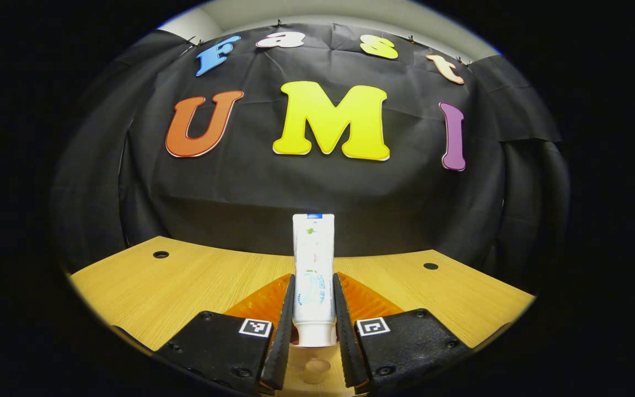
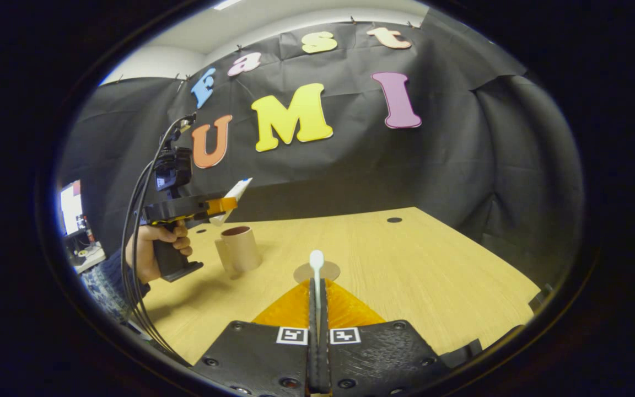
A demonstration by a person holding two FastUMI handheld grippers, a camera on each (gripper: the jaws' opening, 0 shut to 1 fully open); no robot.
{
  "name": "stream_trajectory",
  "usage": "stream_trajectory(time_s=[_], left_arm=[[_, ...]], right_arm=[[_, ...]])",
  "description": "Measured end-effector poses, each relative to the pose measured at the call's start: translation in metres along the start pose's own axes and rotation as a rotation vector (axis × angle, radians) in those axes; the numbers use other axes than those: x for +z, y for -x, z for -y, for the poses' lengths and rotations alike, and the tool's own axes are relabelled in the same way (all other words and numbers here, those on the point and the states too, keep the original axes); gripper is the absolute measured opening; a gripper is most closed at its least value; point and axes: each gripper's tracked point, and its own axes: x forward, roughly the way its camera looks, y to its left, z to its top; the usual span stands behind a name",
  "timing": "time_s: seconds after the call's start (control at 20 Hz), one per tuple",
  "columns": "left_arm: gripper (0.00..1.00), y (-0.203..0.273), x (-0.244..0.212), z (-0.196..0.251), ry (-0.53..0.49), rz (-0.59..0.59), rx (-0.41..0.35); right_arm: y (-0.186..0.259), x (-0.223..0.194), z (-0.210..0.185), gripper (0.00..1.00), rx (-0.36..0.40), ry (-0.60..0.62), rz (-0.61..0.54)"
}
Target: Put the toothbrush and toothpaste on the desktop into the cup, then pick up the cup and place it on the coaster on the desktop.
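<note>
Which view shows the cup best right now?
The right gripper view: the cup stands upright on the desktop, below the left gripper holding the toothpaste. The left gripper view catches just its rim beneath the tube.

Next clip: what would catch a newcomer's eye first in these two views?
First, the toothpaste tube, clamped upright between the left gripper fingers above the wooden desktop. Then, in the right gripper view, that same gripper held in a hand just above the brown cup, while the right gripper pinches the toothbrush over the round coaster.
</note>
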Motion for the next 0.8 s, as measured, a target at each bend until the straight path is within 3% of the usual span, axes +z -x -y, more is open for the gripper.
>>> stream_trajectory(time_s=[0.45,0.8], left_arm=[[0.43,-0.006,0.000,0.006,-0.005,0.003,-0.030],[0.46,0.006,-0.003,-0.008,0.025,-0.018,0.018]], right_arm=[[-0.004,-0.003,0.001,0.00,0.008,-0.013,-0.012],[-0.007,-0.007,0.000,0.00,0.013,-0.022,-0.027]])
